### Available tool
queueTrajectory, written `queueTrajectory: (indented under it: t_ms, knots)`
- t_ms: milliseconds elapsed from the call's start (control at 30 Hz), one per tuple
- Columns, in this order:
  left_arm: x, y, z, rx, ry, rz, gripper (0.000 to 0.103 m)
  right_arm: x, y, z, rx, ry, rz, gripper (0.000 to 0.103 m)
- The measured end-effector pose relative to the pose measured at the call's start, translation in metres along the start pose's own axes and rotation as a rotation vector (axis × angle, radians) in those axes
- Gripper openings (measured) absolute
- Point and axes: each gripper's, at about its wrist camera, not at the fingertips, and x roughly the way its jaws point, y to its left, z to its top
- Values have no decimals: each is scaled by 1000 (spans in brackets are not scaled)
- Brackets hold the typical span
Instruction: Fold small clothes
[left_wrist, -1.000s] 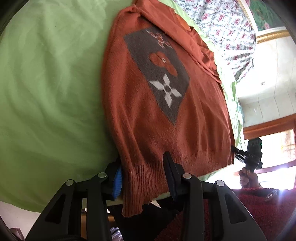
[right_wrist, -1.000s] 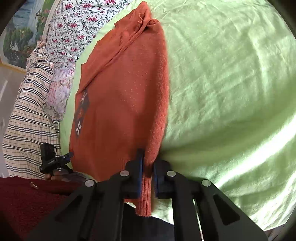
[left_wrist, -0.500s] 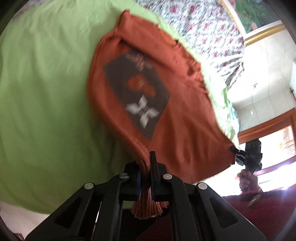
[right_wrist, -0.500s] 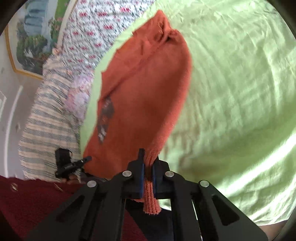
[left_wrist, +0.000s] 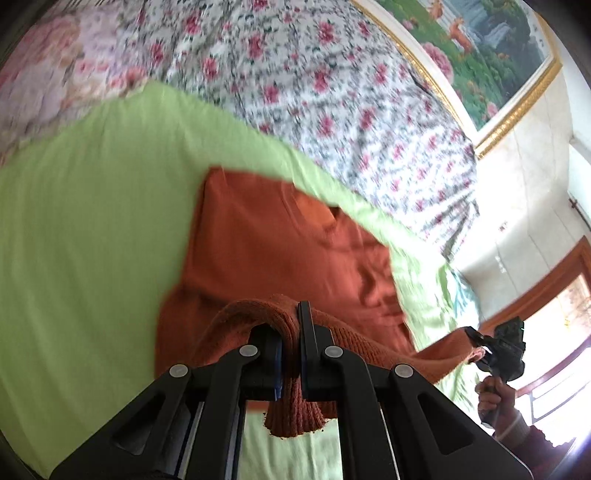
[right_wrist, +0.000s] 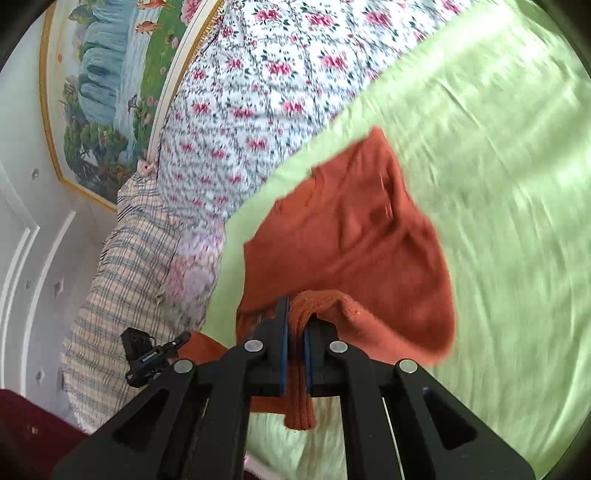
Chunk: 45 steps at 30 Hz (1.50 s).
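Left gripper (left_wrist: 290, 338) pinching ribbed hem of rust-orange sweater (left_wrist: 280, 243), right gripper (right_wrist: 295, 326) clamped on the hem's other corner, hem lifted over the sweater body, body on green bedsheet (left_wrist: 92, 206) near floral quilt (left_wrist: 314, 85)

A second ago the left gripper (left_wrist: 290, 325) stood open around the ribbed hem of the rust-red sweater (left_wrist: 280, 254); it then clamped onto it. Both it and the right gripper (right_wrist: 295, 314) carried the hem up and forward over the garment, so the grey patterned front that had faced up was turned under and only plain knit showed.
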Motion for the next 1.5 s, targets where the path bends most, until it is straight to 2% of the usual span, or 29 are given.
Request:
queueTrajectory:
  t_ms: [233, 500, 633, 733, 800, 900, 967, 1033, 1067, 1133, 1167, 1267, 1333, 1400, 1500]
  knots:
    - [57, 10, 65, -6, -16, 50, 4, 52, -22, 75, -22, -31, -50, 7]
    - [112, 37, 97, -71, 10, 74, 4, 108, -50, 130, 5, -7, -90, 7]
    - [155, 59, 106, -118, 59, 135, 6, 134, -67, 144, 17, 25, -145, 7]
    - [182, 71, 104, -133, 112, 178, 10, 158, -83, 149, 36, 83, -250, 9]
    - [187, 73, 99, -138, 131, 186, 13, 168, -92, 149, 59, 120, -292, 9]
    - [173, 59, 82, -135, 134, 126, 35, 159, -91, 148, 74, 103, -297, 13]
    - [163, 44, 63, -103, 140, 100, 48, 140, -79, 142, 45, 49, -330, 23]
    - [163, 28, 39, -83, 189, 60, 49, 124, -66, 132, 12, 3, -343, 30]
    - [169, 21, 26, -72, 227, 47, 49, 118, -57, 123, -7, -4, -334, 31]
    - [182, 13, 8, -41, 285, 60, 49, 124, -43, 105, -64, 49, -285, 31]
    - [188, 10, 3, -19, 296, 80, 49, 137, -35, 93, -113, 128, -261, 31]
    - [202, 6, 13, 3, 289, 93, 49, 181, -18, 66, -281, 331, -242, 31]
    - [212, 9, 32, 11, 281, 110, 49, 199, -17, 64, -336, 377, -255, 31]
    - [223, 12, 54, 26, 267, 144, 49, 213, -21, 77, -379, 375, -302, 30]
    - [233, 14, 100, 47, 187, 225, 53, 222, -27, 115, -404, 304, -362, 30]
